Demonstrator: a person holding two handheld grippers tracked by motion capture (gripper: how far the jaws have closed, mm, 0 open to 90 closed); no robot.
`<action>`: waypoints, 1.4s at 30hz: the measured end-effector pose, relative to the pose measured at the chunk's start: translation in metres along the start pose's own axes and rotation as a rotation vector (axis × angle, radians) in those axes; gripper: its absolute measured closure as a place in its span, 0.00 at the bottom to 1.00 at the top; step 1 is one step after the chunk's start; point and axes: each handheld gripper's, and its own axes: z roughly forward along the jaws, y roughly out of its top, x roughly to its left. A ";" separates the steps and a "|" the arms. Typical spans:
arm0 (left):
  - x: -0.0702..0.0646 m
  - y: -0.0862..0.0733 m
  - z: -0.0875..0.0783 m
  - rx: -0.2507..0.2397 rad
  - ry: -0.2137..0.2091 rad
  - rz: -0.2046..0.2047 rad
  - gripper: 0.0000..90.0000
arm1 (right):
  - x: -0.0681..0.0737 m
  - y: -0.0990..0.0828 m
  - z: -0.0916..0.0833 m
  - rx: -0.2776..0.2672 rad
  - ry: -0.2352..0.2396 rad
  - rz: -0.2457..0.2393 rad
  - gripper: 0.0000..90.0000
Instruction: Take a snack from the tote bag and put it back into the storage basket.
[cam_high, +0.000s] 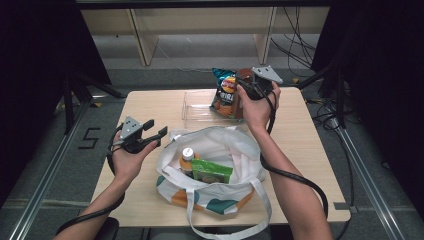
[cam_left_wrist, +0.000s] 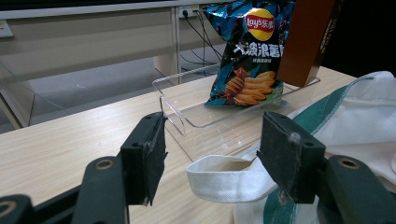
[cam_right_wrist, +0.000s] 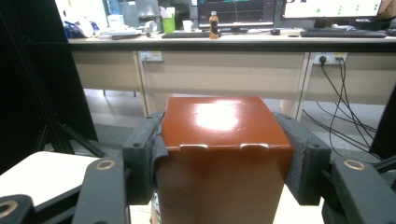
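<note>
A brown carton (cam_right_wrist: 223, 154) is gripped by the right gripper (cam_right_wrist: 223, 161): its two black jaws are pressed flat against the carton's left and right sides, just below the glossy top flap, and are spread as wide as the carton itself. In the high view the right gripper (cam_high: 256, 86) is seen at the far end of a clear plastic tray (cam_high: 197, 107), with the carton stood upright in that tray just beside a bag of crisps (cam_high: 225, 92).

The left gripper (cam_left_wrist: 212, 154) is held with its jaws well apart and nothing is clamped by them. Just beyond the gap between those jaws, a loop of white webbing handle (cam_left_wrist: 226, 179) is seen lying on the wooden counter (cam_left_wrist: 70, 144); it is not touched by either pad. To the right of the right-hand jaw, the white and green cloth of a tote bag (cam_left_wrist: 355, 121) is seen. Farther ahead of the jaws the clear tray (cam_left_wrist: 196, 116) is seen, with the crisp bag (cam_left_wrist: 247, 56) leaning in it and the brown carton (cam_left_wrist: 306, 42) close at its right side.

In the high view the tote bag (cam_high: 215, 145) lies open between the two forearms, a capped bottle (cam_high: 187, 160) and a green packet (cam_high: 211, 171) resting inside it.
</note>
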 end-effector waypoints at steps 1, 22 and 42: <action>0.000 0.000 0.000 0.000 0.000 0.000 0.45 | 0.000 0.000 0.001 -0.006 -0.004 0.000 0.45; 0.000 0.000 0.000 -0.003 0.000 0.002 0.45 | -0.003 0.001 0.004 -0.002 -0.025 0.018 0.45; -0.001 0.000 0.000 -0.003 -0.003 0.006 0.45 | -0.005 0.001 0.005 -0.001 -0.037 0.025 0.45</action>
